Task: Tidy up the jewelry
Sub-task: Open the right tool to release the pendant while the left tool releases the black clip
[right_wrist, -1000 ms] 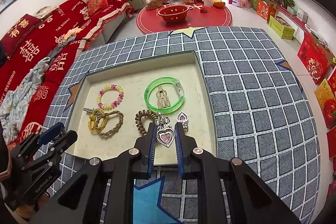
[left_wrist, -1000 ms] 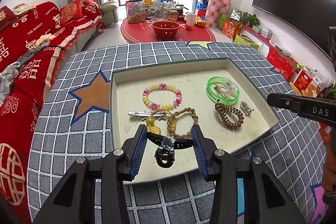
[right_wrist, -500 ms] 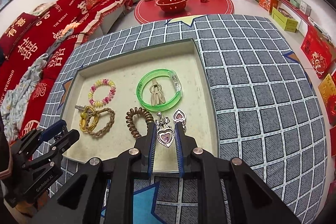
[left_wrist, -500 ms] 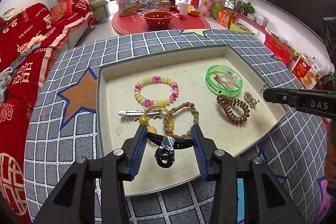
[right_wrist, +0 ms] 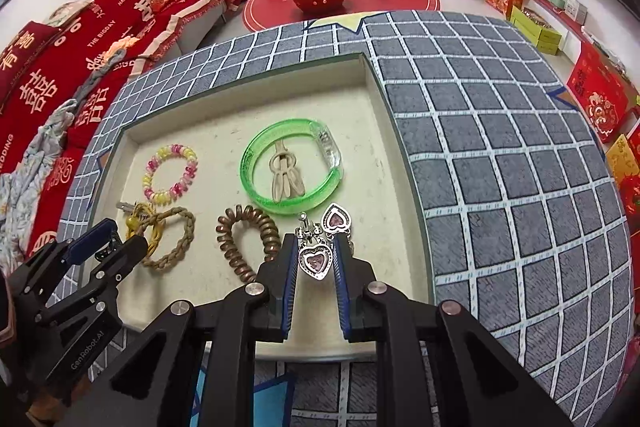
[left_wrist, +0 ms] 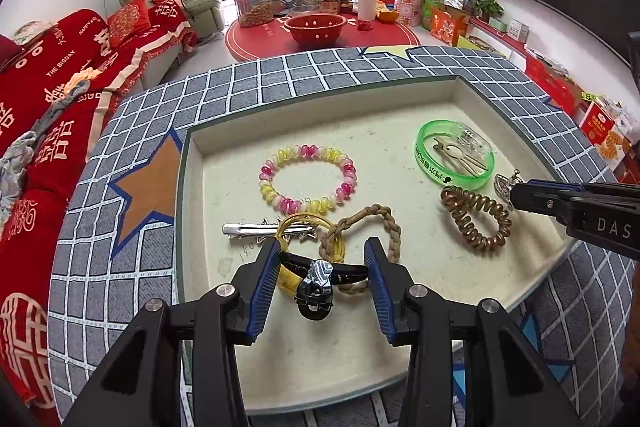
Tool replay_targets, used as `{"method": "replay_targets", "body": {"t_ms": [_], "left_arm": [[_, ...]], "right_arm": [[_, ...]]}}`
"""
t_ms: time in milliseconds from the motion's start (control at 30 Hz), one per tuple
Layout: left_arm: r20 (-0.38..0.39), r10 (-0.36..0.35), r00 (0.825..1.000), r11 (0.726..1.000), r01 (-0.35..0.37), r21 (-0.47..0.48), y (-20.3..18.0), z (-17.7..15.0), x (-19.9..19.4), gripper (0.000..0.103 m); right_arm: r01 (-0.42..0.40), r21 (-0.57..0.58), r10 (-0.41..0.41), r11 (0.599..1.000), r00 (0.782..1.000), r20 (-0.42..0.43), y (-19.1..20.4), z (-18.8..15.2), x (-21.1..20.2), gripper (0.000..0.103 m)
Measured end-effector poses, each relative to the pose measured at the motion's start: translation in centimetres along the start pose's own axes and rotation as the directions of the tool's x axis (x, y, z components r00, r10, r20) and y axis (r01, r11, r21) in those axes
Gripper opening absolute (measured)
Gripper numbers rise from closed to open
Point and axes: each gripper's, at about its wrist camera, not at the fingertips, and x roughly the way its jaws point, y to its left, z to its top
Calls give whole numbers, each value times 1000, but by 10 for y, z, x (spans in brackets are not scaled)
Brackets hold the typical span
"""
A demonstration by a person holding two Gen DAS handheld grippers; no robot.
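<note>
My left gripper (left_wrist: 322,269) is shut on a black hair clip (left_wrist: 316,283) with a silver middle, held crosswise above the front of the cream tray (left_wrist: 192,163). My right gripper (right_wrist: 316,263) is shut on a silver heart earring (right_wrist: 316,262) with a pink stone, low over the tray's right front. A second heart earring (right_wrist: 337,219) lies just beyond it. In the tray lie a green bangle (right_wrist: 288,167) around a beige clip (right_wrist: 285,175), a pink-and-yellow bead bracelet (left_wrist: 308,177), a brown coil hair tie (left_wrist: 476,219), a braided band (left_wrist: 362,231), a yellow ring (left_wrist: 306,223) and a silver clip (left_wrist: 248,229).
The tray sits on a round table under a grey checked cloth (right_wrist: 500,155) with star patches. A red sofa (left_wrist: 48,87) stands to the left. Farther back, a low red table (left_wrist: 320,35) carries a red colander and jars. Boxes line the right wall.
Both grippers have sunk closer to the tray and moved slightly forward, each keeping its item. The things in the tray have not moved.
</note>
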Motion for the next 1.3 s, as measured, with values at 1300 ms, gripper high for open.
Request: {"method": "replay_targets", "body": {"t_ms": [1300], "left_arm": [[-5,64,998,998,-64,25,-6,0,5,57]], "right_arm": [[-27,35,27,999,1000,-7,-4,-2,3,47]]}}
